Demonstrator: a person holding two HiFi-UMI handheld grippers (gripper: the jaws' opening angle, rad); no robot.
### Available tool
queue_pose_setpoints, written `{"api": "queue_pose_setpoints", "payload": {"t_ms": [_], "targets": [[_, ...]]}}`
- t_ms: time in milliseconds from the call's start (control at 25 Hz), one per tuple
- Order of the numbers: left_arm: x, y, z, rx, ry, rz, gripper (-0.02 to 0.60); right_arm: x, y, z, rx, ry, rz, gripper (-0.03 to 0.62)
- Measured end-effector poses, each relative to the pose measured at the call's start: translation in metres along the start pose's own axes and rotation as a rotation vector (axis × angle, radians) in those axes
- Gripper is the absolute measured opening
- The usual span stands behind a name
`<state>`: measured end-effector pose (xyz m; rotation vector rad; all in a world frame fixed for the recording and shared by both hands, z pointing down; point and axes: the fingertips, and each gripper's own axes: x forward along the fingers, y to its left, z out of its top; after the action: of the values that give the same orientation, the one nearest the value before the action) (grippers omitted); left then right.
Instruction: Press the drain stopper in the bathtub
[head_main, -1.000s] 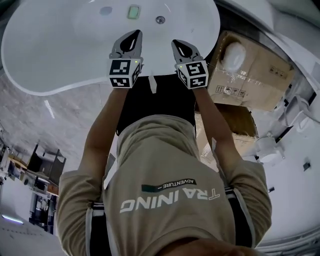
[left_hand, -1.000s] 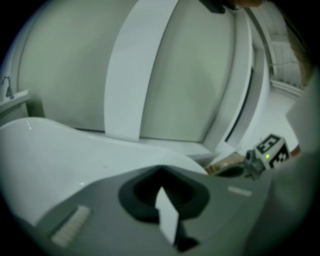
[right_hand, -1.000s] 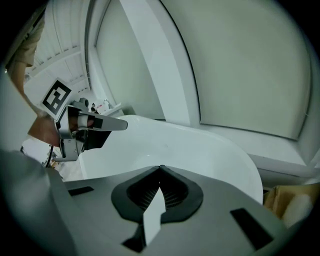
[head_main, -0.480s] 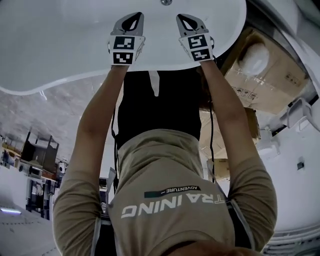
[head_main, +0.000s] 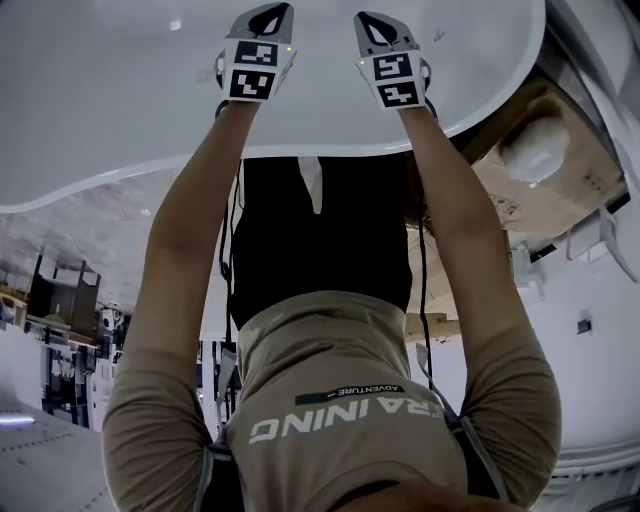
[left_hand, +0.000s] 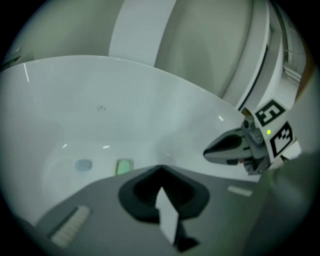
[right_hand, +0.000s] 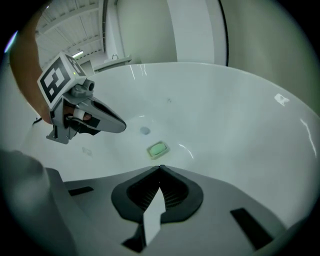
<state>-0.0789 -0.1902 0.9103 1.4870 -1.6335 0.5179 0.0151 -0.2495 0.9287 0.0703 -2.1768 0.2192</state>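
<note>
Left claw (left_hand: 160, 169): my jaws are pressed tip to tip with nothing between them. It is held out over the inside of the tub (right_hand: 240, 115).
Right claw (right_hand: 160, 167): jaws closed too, and empty. It is level with the left claw, near it but not touching.
Tub: white and smooth, it lies under and ahead of both claws.
Green pad (right_hand: 157, 149): flat on the tub floor, just beyond my right tips, and ahead and left of my left tips.
Grey disc (right_hand: 145, 131): on the floor past the green pad, up and left of my right tips.
Stopper: the grey disc is round and may be it, but I cannot tell.
Boxes (head_main: 545, 170): cardboard, outside the tub, right of my right claw.
</note>
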Motion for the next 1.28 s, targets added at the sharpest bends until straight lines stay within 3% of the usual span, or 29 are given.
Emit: {"api": "queue_pose_setpoints", "payload": {"t_ms": [200,400,680,1280], "targets": [[0.036,0.0,-0.022,-0.028,0.046,-0.011,0.002,0.037,-0.012,-0.035,-0.031,0.102,0.019,0.008],[0.073,0.002,-0.039,0.029,0.081,-0.046,0.002,0.077,-0.023,-0.055,-0.077,0.158,0.054,0.008],[0.107,0.015,-0.067,0.039,0.131,-0.059,0.002,0.13,-0.04,-0.081,-0.125,0.256,0.08,0.009],[0.173,0.052,-0.099,0.001,0.168,-0.064,0.002,0.223,-0.054,-0.122,-0.018,0.369,0.076,0.009]]}}
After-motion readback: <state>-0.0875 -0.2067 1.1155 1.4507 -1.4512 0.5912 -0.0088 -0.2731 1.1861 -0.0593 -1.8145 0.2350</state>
